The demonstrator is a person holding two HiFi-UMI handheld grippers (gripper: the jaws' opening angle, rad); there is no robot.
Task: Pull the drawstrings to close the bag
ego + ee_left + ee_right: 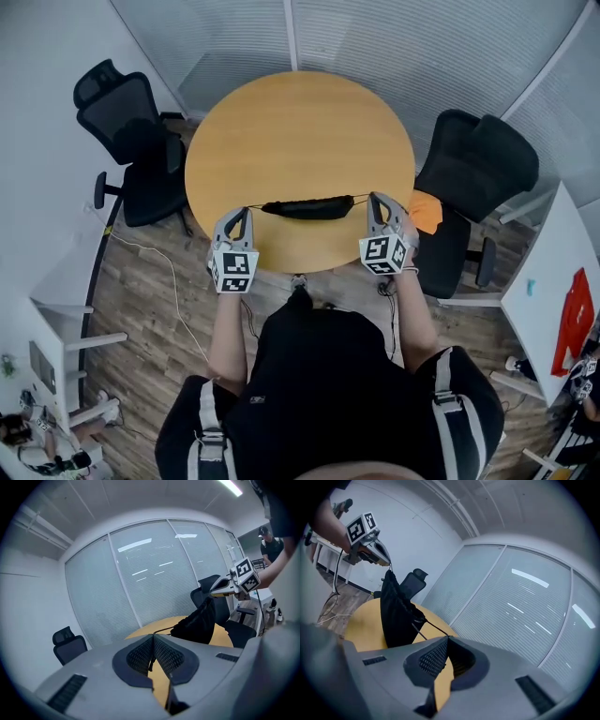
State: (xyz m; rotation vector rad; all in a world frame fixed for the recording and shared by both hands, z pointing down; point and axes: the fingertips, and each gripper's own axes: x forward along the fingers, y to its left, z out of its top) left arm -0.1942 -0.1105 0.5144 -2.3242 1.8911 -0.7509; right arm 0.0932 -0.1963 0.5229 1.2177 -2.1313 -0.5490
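Note:
A black drawstring bag (pixel 307 207) is stretched crosswise over the near part of the round wooden table (pixel 300 131). Its mouth is gathered and a thin cord runs out of each end. My left gripper (pixel 243 212) is shut on the left drawstring (pixel 255 208). My right gripper (pixel 373 198) is shut on the right drawstring (pixel 360 198). In the left gripper view the cord (pixel 161 630) leads from the shut left gripper (pixel 152 642) to the bag (pixel 198 620), with the right gripper (pixel 219 589) beyond it. In the right gripper view the cord (pixel 431 626) runs from the right gripper (pixel 446 640) to the bag (pixel 396 616), whose far end hangs from the left gripper (pixel 386 560).
A black office chair (pixel 131 141) stands left of the table and another (pixel 473 169) to its right. An orange object (pixel 428 212) lies beside the right gripper. A white table (pixel 548 281) at far right carries a red item (pixel 574 321). A person (pixel 271 545) stands in the background.

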